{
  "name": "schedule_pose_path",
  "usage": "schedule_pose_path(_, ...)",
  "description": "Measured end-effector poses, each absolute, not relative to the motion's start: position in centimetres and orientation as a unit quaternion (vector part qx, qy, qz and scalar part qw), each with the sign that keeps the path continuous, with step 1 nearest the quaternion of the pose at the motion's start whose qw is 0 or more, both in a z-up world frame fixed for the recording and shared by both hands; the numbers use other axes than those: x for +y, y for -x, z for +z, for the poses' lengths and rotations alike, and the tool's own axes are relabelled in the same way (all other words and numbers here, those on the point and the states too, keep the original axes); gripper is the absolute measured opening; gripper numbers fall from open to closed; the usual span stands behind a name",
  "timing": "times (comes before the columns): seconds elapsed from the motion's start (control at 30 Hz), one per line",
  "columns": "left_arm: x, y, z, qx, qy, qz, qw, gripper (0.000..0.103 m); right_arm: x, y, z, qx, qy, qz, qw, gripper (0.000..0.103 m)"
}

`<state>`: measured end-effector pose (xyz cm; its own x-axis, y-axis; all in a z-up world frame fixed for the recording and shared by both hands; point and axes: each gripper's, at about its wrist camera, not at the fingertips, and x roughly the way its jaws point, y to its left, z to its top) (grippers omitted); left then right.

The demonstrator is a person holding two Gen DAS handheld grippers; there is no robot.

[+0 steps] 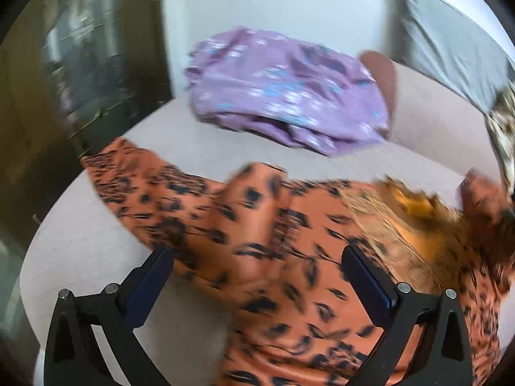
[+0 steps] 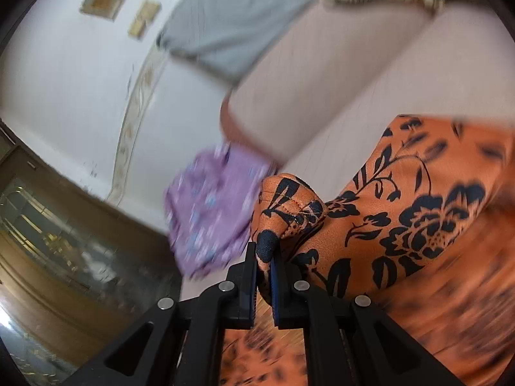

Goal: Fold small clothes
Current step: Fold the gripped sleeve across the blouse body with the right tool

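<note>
An orange garment with a black flower print (image 1: 264, 225) lies spread across the pale sofa seat (image 1: 199, 148), blurred by motion. My left gripper (image 1: 257, 257) hovers over it with both fingers wide apart and nothing pinched. In the right wrist view my right gripper (image 2: 264, 257) is shut on a bunched edge of the orange garment (image 2: 402, 212), and the cloth trails away to the right. A folded purple flowered garment (image 1: 283, 90) rests further back on the seat, also seen as the purple garment (image 2: 209, 206) to the left of my right gripper.
A pale sofa backrest (image 2: 305, 96) with a grey cushion (image 2: 238, 22) rises behind the seat. A patterned cloth (image 1: 502, 128) hangs at the right edge. A dark cabinet with glass (image 1: 80, 48) stands left of the sofa, beside a white wall (image 2: 80, 80).
</note>
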<state>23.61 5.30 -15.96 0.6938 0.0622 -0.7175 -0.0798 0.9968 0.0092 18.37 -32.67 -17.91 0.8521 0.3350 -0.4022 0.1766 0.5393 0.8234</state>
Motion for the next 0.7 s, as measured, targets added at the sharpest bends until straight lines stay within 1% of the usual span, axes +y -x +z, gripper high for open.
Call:
schedule_pose_path(0.1,7.2,-24.0,-15.9,0.386,0.023,0.062,0.92,0.103,-27.0,-20.9,-21.3,0.311,-0.5,0.08,0.804,0.009)
schedule_pose_path(0.17,8.2,-24.4,-16.1,0.391,0.04,0.066,0.917,0.103,-23.2,-21.9,-23.3,0.354,-0.49,0.092,0.791,0.014)
schedule_pose_path(0.2,8.7,-24.5,-16.2,0.394,0.048,0.066,0.915,0.103,-21.3,-22.2,-24.1,0.378,-0.481,0.103,0.784,0.018)
schedule_pose_path(0.23,8.8,-24.5,-16.3,0.397,0.052,0.066,0.914,0.103,-19.7,-22.7,-24.9,0.405,-0.47,0.118,0.775,0.038)
schedule_pose_path(0.27,8.8,-24.6,-16.4,0.4,0.06,0.062,0.912,0.103,-18.9,-22.5,-25.4,0.42,-0.465,0.13,0.768,0.075)
schedule_pose_path(0.3,8.8,-24.7,-16.5,0.403,0.066,0.056,0.911,0.103,-18.2,-22.4,-25.6,0.429,-0.461,0.146,0.763,0.086)
schedule_pose_path(0.33,8.6,-24.8,-16.6,0.406,0.071,0.046,0.91,0.103,-18.0,-22.2,-25.3,0.425,-0.458,0.151,0.766,0.088)
schedule_pose_path(0.43,7.6,-25.0,-16.9,0.419,0.09,0.002,0.904,0.103,-19.1,-20.6,-23.9,0.419,-0.423,0.162,0.787,0.088)
schedule_pose_path(0.5,6.6,-25.2,-17.3,0.426,0.093,-0.013,0.9,0.103,-21.5,-18.8,-22.3,0.407,-0.385,0.143,0.816,0.088)
schedule_pose_path(0.57,5.4,-25.5,-17.8,0.432,0.089,-0.022,0.897,0.101,-23.9,-16.5,-21.0,0.39,-0.347,0.105,0.846,0.083)
schedule_pose_path(0.6,4.9,-25.7,-18.2,0.436,0.089,-0.031,0.895,0.092,-25.4,-15.7,-20.4,0.381,-0.331,0.085,0.859,0.077)
schedule_pose_path(0.63,4.3,-26.0,-18.6,0.443,0.09,-0.04,0.891,0.077,-27.2,-15.1,-20.0,0.374,-0.317,0.062,0.869,0.063)
schedule_pose_path(0.67,3.5,-26.4,-19.3,0.457,0.09,-0.051,0.883,0.068,-28.9,-14.6,-19.8,0.373,-0.314,0.046,0.872,0.048)
schedule_pose_path(0.7,2.8,-26.8,-20.0,0.472,0.087,-0.061,0.875,0.053,-31.2,-13.6,-20.0,0.373,-0.318,0.026,0.871,0.041)
